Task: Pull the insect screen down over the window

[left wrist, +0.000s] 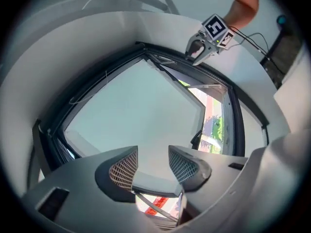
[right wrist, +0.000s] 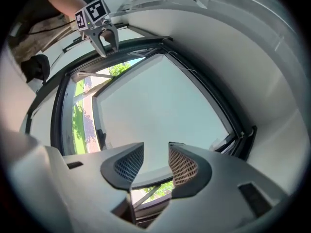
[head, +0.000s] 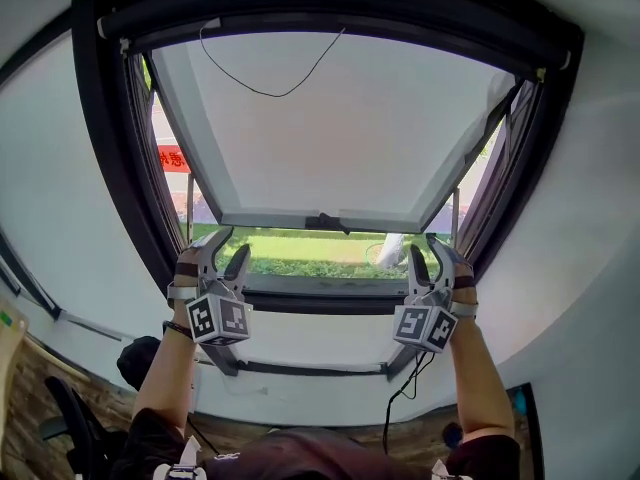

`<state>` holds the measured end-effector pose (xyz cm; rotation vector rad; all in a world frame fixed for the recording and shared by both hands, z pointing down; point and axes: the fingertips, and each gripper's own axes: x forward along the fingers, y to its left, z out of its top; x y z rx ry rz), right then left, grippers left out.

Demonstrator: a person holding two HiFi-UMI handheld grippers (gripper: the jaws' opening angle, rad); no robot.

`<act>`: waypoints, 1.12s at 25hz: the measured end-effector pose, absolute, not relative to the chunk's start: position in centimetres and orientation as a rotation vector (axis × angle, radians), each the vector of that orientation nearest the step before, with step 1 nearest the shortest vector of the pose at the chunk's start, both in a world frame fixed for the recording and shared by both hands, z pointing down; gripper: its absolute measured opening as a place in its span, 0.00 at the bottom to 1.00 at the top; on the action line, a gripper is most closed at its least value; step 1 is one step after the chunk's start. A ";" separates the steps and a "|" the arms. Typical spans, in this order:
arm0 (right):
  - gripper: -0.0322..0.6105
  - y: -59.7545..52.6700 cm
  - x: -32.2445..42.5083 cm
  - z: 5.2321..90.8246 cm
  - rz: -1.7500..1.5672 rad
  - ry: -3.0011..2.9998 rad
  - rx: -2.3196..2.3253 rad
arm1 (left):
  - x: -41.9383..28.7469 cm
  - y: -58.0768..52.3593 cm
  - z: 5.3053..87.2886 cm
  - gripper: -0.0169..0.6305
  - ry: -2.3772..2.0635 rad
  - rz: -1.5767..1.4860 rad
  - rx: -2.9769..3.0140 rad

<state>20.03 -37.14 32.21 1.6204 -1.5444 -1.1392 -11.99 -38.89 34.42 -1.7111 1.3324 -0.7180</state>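
The pale insect screen (head: 330, 118) covers most of the dark-framed window (head: 105, 158). Its bottom bar (head: 280, 220), with a small black handle (head: 325, 222) at the middle, hangs a little above the sill (head: 320, 298). My left gripper (head: 228, 253) stands open just below the bar's left end. My right gripper (head: 428, 253) stands open just below the right end. In the left gripper view the jaws (left wrist: 153, 165) are apart, with the bar's pale edge (left wrist: 155, 184) low between them and untouched by the pads. The right gripper view shows the same: open jaws (right wrist: 156, 165) and the bar's edge (right wrist: 146, 178) between them.
A thin black cord (head: 270, 90) loops across the top of the screen. Grass (head: 310, 253) shows through the uncovered strip. White wall curves round both sides. A black cable (head: 400, 398) hangs below the sill, and a dark chair (head: 70, 418) stands at the lower left.
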 end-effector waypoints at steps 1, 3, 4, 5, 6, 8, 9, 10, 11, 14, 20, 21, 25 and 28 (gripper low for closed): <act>0.31 -37.1 20.4 31.6 -1.153 -1.519 1.620 | -12.1 -38.8 33.9 0.32 1.314 -0.732 -1.677; 0.31 -37.1 21.2 30.0 -1.184 -1.467 1.623 | -12.2 -39.1 32.5 0.32 1.286 -0.745 -1.622; 0.31 -37.2 21.6 29.0 -1.197 -1.445 1.628 | -12.3 -39.3 31.7 0.32 1.279 -0.746 -1.597; 0.31 -37.3 21.9 28.1 -1.206 -1.429 1.635 | -12.5 -39.5 30.9 0.32 1.276 -0.745 -1.576; 0.31 -37.3 22.2 27.2 -1.214 -1.419 1.642 | -12.6 -39.7 30.0 0.32 1.277 -0.739 -1.559; 0.31 -37.2 22.7 25.3 -1.231 -1.399 1.662 | -12.9 -39.9 28.0 0.32 1.285 -0.718 -1.538; 0.31 -37.1 22.9 24.4 -1.242 -1.387 1.671 | -13.1 -40.0 27.0 0.32 1.290 -0.704 -1.533; 0.31 -37.1 23.1 23.6 -1.252 -1.376 1.680 | -13.3 -40.2 26.0 0.32 1.296 -0.689 -1.530; 0.31 -37.1 23.2 22.9 -1.259 -1.370 1.687 | -13.5 -40.3 25.0 0.32 1.302 -0.676 -1.527; 0.31 -37.4 23.3 21.0 -1.262 -1.389 1.710 | -14.5 -40.7 21.7 0.32 1.323 -0.646 -1.516; 0.31 -37.7 22.5 16.7 -1.332 -1.358 1.728 | -16.3 -41.2 15.5 0.32 1.350 -0.618 -1.431; 0.31 -37.9 22.3 15.8 -1.344 -1.356 1.733 | -16.7 -41.3 14.7 0.32 1.352 -0.617 -1.422; 0.31 -38.8 22.2 12.1 -1.371 -1.346 1.766 | -18.1 -42.4 11.5 0.32 1.366 -0.627 -1.403; 0.31 -39.1 22.0 9.4 -1.403 -1.316 1.784 | -19.2 -43.4 9.6 0.32 1.380 -0.642 -1.366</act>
